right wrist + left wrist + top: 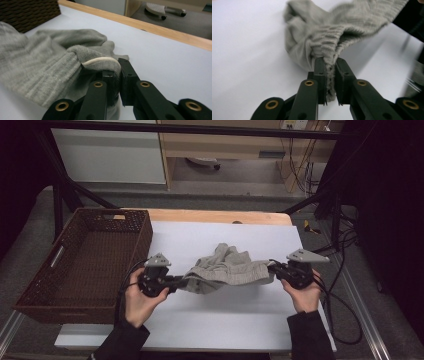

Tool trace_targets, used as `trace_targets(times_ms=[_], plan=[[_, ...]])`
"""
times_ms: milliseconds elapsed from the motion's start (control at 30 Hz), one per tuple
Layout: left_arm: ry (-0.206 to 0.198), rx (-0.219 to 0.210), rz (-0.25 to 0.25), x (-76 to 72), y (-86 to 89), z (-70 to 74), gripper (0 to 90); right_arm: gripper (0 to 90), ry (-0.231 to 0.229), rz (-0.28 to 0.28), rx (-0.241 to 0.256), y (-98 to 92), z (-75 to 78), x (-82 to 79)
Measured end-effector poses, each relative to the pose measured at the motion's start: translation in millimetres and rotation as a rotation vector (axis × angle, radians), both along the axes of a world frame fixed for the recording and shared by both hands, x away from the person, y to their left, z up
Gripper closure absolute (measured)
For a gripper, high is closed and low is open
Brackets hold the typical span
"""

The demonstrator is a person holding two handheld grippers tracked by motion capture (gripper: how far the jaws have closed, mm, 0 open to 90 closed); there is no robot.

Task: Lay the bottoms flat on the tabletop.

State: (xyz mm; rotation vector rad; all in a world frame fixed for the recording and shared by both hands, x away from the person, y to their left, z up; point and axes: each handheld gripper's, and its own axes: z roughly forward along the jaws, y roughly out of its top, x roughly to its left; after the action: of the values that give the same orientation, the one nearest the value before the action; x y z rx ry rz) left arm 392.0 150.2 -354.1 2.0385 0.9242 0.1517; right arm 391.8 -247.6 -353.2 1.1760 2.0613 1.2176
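A grey ribbed knit garment [226,268] lies bunched in the middle of the white table sheet [235,317], stretched between both grippers. My left gripper [176,281] is shut on its left end; in the left gripper view the grey garment [332,32] is pinched between the black jaws of my left gripper [330,75]. My right gripper [274,268] is shut on the right end, where the garment's hem [100,61] folds over the jaws of my right gripper [117,80]. A hand holds each gripper.
A dark brown wicker basket [35,287] stands at the left of the table, its wall [30,12] also seen in the right gripper view. A wooden table edge [220,216] runs along the back. Cables [345,315] trail off to the right.
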Motion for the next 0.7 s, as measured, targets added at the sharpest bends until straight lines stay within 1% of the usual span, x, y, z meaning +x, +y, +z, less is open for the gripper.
trace_targets(times_ms=[33, 100, 167, 200, 233, 267, 300, 333, 367, 400, 433, 467, 567, 600, 667, 700], plan=[[0.019, 0.000, 0.018, 11.4, -0.7, -4.9, 81.3, 83.2, 0.002, -0.008, 0.002, 1.7, -6.0, 11.8], [0.039, -0.012, 0.058, 32.4, -0.4, -16.6, 81.6, 83.1, 0.008, -0.035, -0.005, 5.8, -19.2, 34.3], [0.049, -0.031, 0.105, 49.2, 1.7, -26.7, 81.8, 83.1, 0.016, -0.072, -0.012, 8.8, -32.7, 53.6], [0.047, -0.045, 0.128, 57.6, 3.0, -32.2, 81.7, 83.0, 0.030, -0.090, -0.017, 9.8, -39.3, 61.5], [0.045, -0.063, 0.143, 62.8, 3.9, -36.3, 81.6, 82.8, 0.039, -0.115, -0.029, 10.5, -46.9, 69.9], [0.041, -0.074, 0.153, 67.1, 4.3, -39.6, 80.5, 82.1, 0.049, -0.133, -0.043, 10.9, -52.5, 75.2], [0.036, -0.078, 0.170, 69.7, 4.7, -41.9, 76.6, 80.5, 0.057, -0.152, -0.064, 11.4, -57.7, 79.7], [0.038, -0.073, 0.182, 70.3, 5.0, -42.5, 70.3, 78.3, 0.073, -0.171, -0.087, 12.1, -62.2, 82.8], [0.036, -0.065, 0.181, 69.1, 5.3, -42.0, 64.4, 75.1, 0.080, -0.185, -0.112, 12.4, -66.8, 85.4], [0.028, -0.063, 0.182, 65.8, 5.6, -41.2, 57.5, 72.5, 0.088, -0.191, -0.125, 12.1, -69.7, 86.1], [0.021, -0.060, 0.180, 61.2, 6.5, -40.3, 49.1, 70.0, 0.089, -0.193, -0.127, 11.4, -71.1, 84.9], [0.014, -0.057, 0.173, 56.2, 7.6, -39.8, 42.5, 67.9, 0.083, -0.187, -0.125, 10.3, -70.8, 82.3], [0.022, -0.048, 0.139, 40.7, 10.9, -41.5, 27.5, 58.7, 0.056, -0.174, -0.115, 5.5, -62.9, 69.7], [0.022, -0.050, 0.128, 35.5, 11.6, -43.3, 25.0, 56.8, 0.049, -0.162, -0.106, 3.8, -59.1, 64.5], [0.004, -0.043, 0.112, 25.1, 11.2, -49.2, 21.3, 51.5, 0.024, -0.141, -0.080, 0.2, -51.3, 53.3], [0.009, -0.042, 0.101, 21.0, 10.2, -52.9, 18.9, 49.4, 0.020, -0.129, -0.059, -1.3, -47.7, 47.8]])
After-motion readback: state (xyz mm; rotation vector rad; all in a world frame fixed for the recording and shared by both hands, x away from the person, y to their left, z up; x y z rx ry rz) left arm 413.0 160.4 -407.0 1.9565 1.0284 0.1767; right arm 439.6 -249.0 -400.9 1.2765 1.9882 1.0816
